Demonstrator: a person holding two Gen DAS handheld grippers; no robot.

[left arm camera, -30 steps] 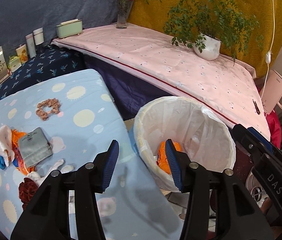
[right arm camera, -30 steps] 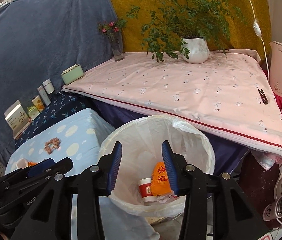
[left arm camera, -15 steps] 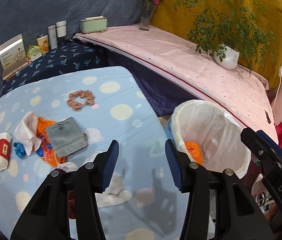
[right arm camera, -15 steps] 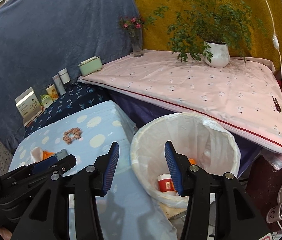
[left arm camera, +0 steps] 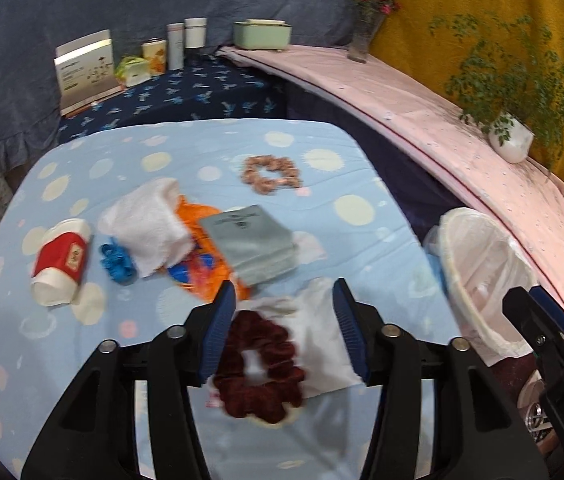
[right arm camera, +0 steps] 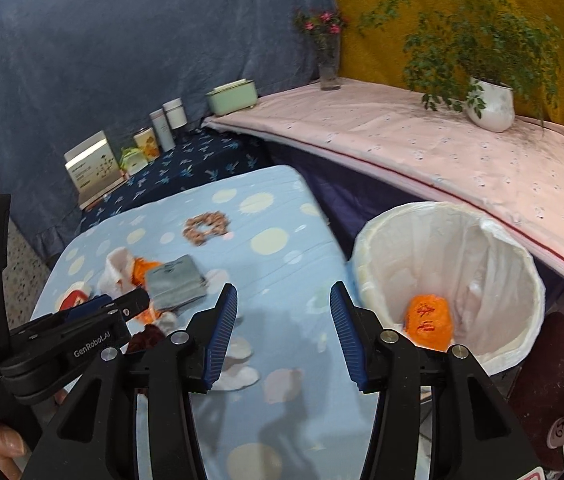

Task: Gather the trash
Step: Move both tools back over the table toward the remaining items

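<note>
Swung off the lined trash bin (left arm camera: pixel 481 276) and back over the tabletop (left arm camera: pixel 162 152). Left tongs (left arm camera: pixel 283 320) gaping, empty, above tissue (left arm camera: pixel 321 340) and maroon scrunchie (left arm camera: pixel 260 364); right tongs (right arm camera: pixel 283 330) likewise apart. Red paper cup (left arm camera: pixel 60 266) and wrappers left to collect. Bin just past the right edge, path unobstructed.

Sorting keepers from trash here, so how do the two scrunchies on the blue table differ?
The dark red scrunchie is deep maroon and plush; the tan scrunchie is pale pinkish-brown with tighter ruffles. The dark red scrunchie lies on white tissue between the open left gripper's fingers; the tan scrunchie lies alone on bare cloth farther back. Both lie flat as rings.
</note>
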